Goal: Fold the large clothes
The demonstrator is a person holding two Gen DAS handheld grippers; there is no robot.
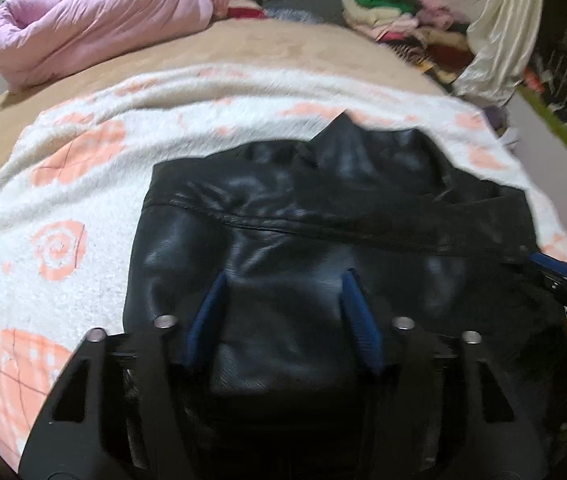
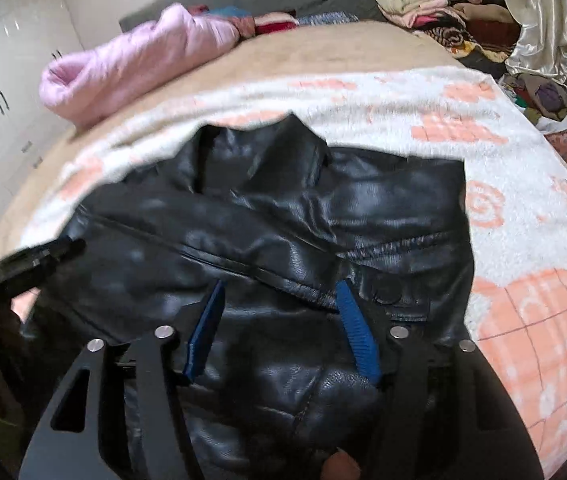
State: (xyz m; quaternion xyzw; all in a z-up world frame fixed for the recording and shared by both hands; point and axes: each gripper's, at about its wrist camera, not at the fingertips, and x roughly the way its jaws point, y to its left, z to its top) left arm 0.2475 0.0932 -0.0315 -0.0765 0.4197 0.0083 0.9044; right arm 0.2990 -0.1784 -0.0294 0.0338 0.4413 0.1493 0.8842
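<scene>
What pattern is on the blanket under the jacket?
White blanket with peach-orange spirals and grid blocks; clearest in the right wrist view.

Home bedroom: bed [image 1: 95, 76] w/ fleece blanket [image 1: 63, 208], pink duvet [image 1: 83, 36], clothes piles [image 2: 435, 4], wardrobe [image 2: 7, 80].

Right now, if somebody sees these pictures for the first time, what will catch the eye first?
First the black leather jacket, lying partly folded in the middle of the white blanket with orange patterns. Both grippers, left gripper and right gripper, hang open just above it. Behind, a rolled pink quilt lies at the far left of the bed.
</scene>
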